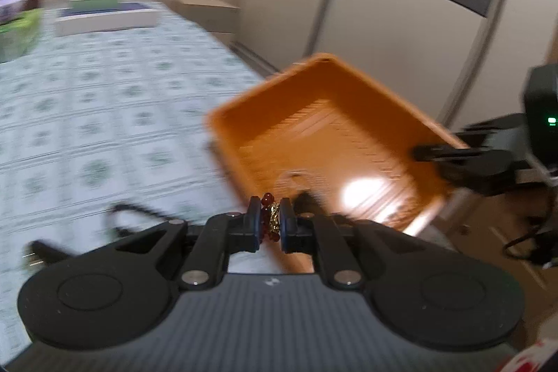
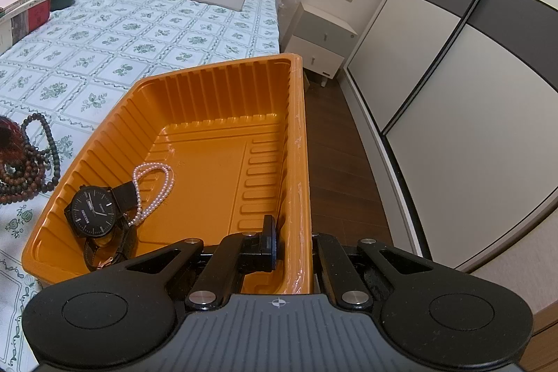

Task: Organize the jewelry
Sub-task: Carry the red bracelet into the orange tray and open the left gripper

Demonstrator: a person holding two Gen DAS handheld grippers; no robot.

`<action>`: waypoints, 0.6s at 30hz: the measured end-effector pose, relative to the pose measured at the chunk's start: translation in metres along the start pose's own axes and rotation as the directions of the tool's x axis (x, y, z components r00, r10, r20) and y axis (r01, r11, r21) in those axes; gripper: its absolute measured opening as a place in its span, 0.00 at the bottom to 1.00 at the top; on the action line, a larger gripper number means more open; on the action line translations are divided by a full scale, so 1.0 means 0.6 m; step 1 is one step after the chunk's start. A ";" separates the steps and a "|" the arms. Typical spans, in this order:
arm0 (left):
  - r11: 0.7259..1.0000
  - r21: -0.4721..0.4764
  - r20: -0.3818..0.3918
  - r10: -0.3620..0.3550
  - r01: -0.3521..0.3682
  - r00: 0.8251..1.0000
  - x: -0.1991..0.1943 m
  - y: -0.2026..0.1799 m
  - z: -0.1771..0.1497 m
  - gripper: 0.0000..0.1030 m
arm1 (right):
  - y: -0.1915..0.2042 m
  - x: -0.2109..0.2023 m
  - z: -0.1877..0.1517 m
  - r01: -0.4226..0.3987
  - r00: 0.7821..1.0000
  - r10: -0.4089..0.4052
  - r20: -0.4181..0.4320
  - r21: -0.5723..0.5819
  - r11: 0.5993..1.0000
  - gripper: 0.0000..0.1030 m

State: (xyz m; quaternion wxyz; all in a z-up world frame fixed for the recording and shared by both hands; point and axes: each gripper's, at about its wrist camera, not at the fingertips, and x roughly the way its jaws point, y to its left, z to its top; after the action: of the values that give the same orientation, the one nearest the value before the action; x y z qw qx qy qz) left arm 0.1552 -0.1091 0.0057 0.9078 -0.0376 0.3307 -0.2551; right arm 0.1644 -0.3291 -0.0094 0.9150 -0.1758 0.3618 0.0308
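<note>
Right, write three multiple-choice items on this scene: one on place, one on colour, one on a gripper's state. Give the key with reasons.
1. Where does the black watch lie?
A. on the bedspread
B. in the tray
C. on the nightstand

2. What colour is the tray?
A. orange
B. green
C. white

3. What is the left gripper doing?
A. standing open and empty
B. gripping the tray's rim
C. pinching a red and gold beaded piece

Key: B, the watch rests on the tray's floor beside the pearl strand; A, its ribbed walls are orange; C, the beads sit clamped between its pads.
</note>
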 end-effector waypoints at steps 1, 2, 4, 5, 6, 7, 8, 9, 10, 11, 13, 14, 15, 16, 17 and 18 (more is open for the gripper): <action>1.000 0.011 -0.009 -0.019 0.019 1.000 0.011 -0.013 0.002 0.09 | 0.000 0.000 0.000 -0.001 1.000 0.001 0.000 0.002 1.000 0.04; 0.999 0.021 -0.017 -0.037 0.038 0.999 0.020 -0.025 0.004 0.09 | 0.000 -0.001 0.000 -0.002 1.000 0.002 0.000 0.002 1.000 0.04; 0.997 0.038 -0.030 -0.065 0.066 0.997 0.039 -0.046 0.004 0.09 | 0.000 -0.001 0.000 -0.002 1.000 0.002 0.000 0.003 1.000 0.04; 0.996 0.045 -0.038 -0.071 0.072 0.997 0.045 -0.054 0.003 0.09 | 0.000 -0.001 0.000 -0.002 1.000 0.002 0.000 0.005 1.000 0.04; 0.995 0.051 -0.045 -0.079 0.081 0.996 0.053 -0.061 0.002 0.09 | 0.000 -0.001 0.001 -0.003 1.000 0.003 0.001 0.007 1.000 0.04; 0.995 0.055 -0.050 -0.083 0.086 0.995 0.058 -0.066 0.001 0.09 | 0.000 -0.001 0.000 -0.003 1.000 0.003 0.001 0.007 1.000 0.04; 0.994 0.060 -0.056 -0.084 0.088 0.995 0.062 -0.073 -0.001 0.09 | 0.001 -0.001 0.001 -0.003 1.000 0.003 0.002 0.007 1.000 0.04; 0.994 0.064 -0.059 -0.085 0.089 0.995 0.066 -0.076 -0.002 0.09 | 0.001 -0.002 0.001 -0.004 1.000 0.004 0.002 0.007 1.000 0.04; 0.994 0.066 -0.064 -0.085 0.090 0.994 0.070 -0.078 -0.003 0.09 | -0.001 -0.002 0.000 -0.005 1.000 0.005 0.003 0.009 1.000 0.04; 0.994 0.067 -0.068 -0.086 0.091 0.994 0.073 -0.079 -0.004 0.09 | -0.001 -0.002 0.000 -0.006 1.000 0.006 0.004 0.010 1.000 0.04; 0.994 0.069 -0.073 -0.084 0.089 0.994 0.076 -0.080 -0.005 0.09 | -0.001 -0.004 0.000 -0.007 1.000 0.007 0.006 0.011 1.000 0.04; 0.994 0.067 -0.075 -0.080 0.085 0.994 0.079 -0.080 -0.006 0.09 | -0.001 -0.005 0.000 -0.008 1.000 0.007 0.008 0.012 1.000 0.04; 0.995 0.062 -0.079 -0.076 0.081 0.994 0.081 -0.080 -0.006 0.09 | 0.000 -0.005 0.000 -0.008 1.000 0.008 0.009 0.014 1.000 0.04; 0.995 0.058 -0.083 -0.075 0.080 0.994 0.084 -0.079 -0.006 0.09 | -0.001 -0.006 0.000 -0.008 1.000 0.008 0.010 0.015 1.000 0.04; 0.995 0.055 -0.086 -0.073 0.078 0.994 0.086 -0.078 -0.007 0.09 | 0.000 -0.006 0.000 -0.008 1.000 0.007 0.010 0.015 1.000 0.04; 0.996 0.052 -0.085 -0.071 0.076 0.994 0.086 -0.077 -0.008 0.12 | -0.001 -0.006 0.000 -0.008 1.000 0.008 0.010 0.016 1.000 0.04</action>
State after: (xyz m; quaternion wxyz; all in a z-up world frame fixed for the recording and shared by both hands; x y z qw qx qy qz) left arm 0.1657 -0.1739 -0.0168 0.8840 -0.0142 0.3594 -0.2987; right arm 0.1614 -0.3294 -0.0068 0.9180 -0.1668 0.3584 0.0324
